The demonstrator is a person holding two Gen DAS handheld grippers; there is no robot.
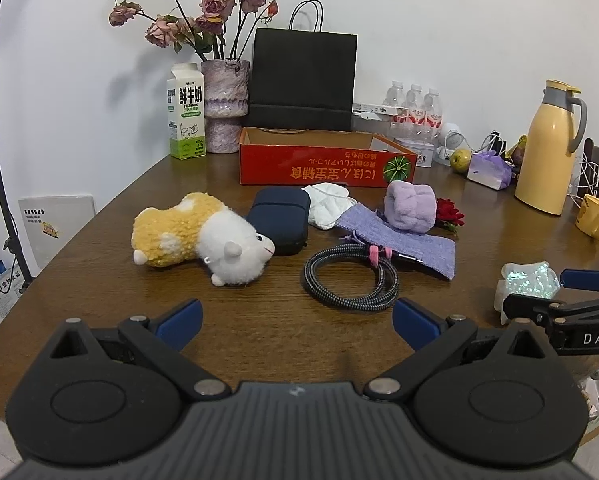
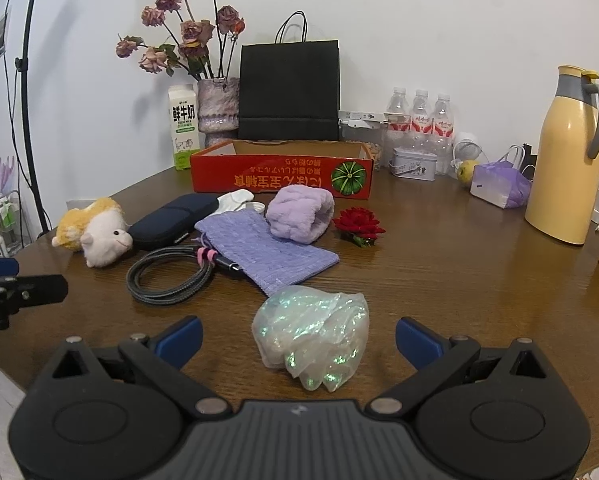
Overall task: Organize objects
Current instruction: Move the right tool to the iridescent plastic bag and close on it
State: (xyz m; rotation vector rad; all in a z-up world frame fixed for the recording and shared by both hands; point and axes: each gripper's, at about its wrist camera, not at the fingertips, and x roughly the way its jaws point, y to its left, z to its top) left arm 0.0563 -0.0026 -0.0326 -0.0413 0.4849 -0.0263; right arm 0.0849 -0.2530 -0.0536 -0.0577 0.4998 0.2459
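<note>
Iridescent bag [image 2: 313, 336] sits on the table [image 2: 459, 280] between my right gripper [image 2: 297, 338]'s spread fingers, so I judge I should close gently around its crumpled middle, while my left gripper [image 1: 297, 320] hangs open near the cable [image 1: 349, 280].

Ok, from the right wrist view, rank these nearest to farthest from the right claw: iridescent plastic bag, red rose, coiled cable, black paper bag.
1. iridescent plastic bag: between the open fingers of the right claw.
2. coiled cable: ahead, to the left.
3. red rose: farther ahead, slightly right.
4. black paper bag: at the back wall, behind the red box.
</note>
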